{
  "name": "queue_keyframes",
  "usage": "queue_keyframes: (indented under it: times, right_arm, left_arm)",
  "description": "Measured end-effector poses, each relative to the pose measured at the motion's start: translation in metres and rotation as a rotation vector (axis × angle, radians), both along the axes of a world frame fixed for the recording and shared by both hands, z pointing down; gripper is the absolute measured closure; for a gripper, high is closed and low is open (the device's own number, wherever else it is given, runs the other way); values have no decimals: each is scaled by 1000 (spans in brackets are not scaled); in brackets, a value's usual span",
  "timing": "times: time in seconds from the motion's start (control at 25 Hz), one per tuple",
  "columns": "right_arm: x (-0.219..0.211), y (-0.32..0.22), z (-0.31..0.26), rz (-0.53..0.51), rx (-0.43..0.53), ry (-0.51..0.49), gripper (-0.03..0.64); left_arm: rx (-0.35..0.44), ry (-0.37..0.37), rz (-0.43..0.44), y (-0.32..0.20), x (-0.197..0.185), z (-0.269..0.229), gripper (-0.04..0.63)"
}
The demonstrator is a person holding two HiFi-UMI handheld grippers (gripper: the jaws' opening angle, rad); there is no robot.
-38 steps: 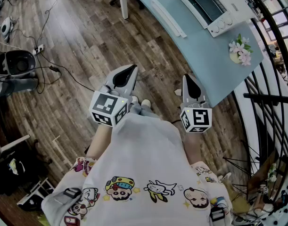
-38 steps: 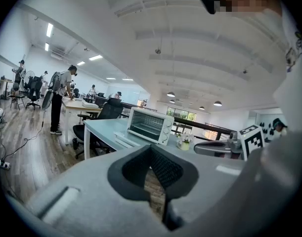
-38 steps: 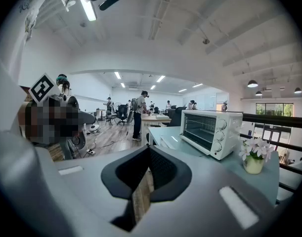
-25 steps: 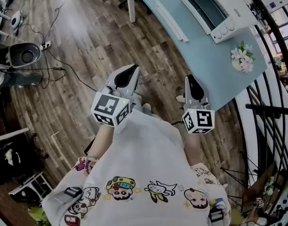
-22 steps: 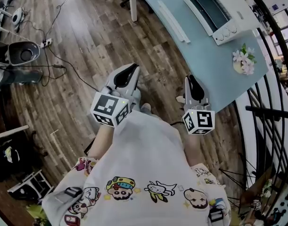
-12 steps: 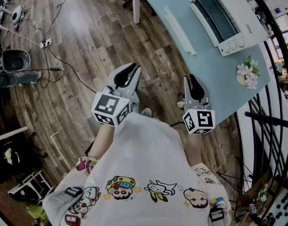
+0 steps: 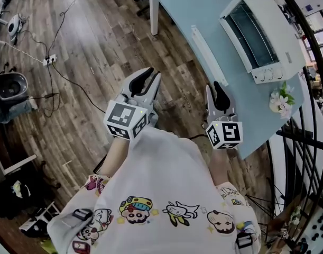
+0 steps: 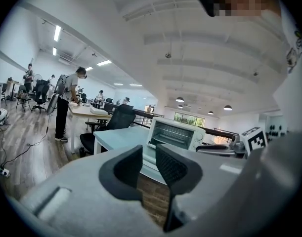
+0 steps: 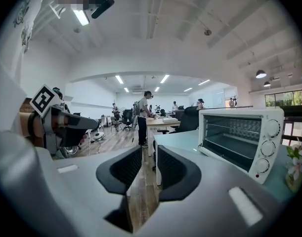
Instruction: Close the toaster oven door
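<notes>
As toaster oven (image 7: 261,36) nears | left gripper (image 8: 149,154), right gripper (image 9: 149,154) jaws just parted, empty

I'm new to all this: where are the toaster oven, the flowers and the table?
toaster oven (image 7: 280,36), head view, on its white top panel.
flowers (image 7: 280,100), head view, on the pale petals.
table (image 7: 195,4), head view, on a bare stretch of its light blue top.

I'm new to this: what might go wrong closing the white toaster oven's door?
The white toaster oven stands on the pale blue table, door dropped open; a shove on its white handle bar might slide it back. The small pot of pale flowers sits beside the knob end, near the table's edge; a wide swing might topple it.
</notes>
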State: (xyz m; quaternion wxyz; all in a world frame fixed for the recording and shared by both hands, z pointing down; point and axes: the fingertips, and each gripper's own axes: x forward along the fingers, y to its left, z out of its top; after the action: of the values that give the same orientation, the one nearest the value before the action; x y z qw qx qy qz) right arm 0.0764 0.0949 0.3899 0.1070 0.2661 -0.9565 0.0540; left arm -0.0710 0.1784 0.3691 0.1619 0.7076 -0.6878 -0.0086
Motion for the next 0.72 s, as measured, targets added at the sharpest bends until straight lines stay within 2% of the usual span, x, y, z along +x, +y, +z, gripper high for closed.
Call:
queue_keyframes:
  times: [0.36, 0.72]
  right_arm:
    - [-46, -23, 6, 51, 1, 36, 514]
    - [-58, -28, 23, 133, -21, 59, 511]
  left_arm:
    - [-19, 6, 54, -33, -53, 6, 517]
    - [-43, -2, 107, -40, -80, 19, 514]
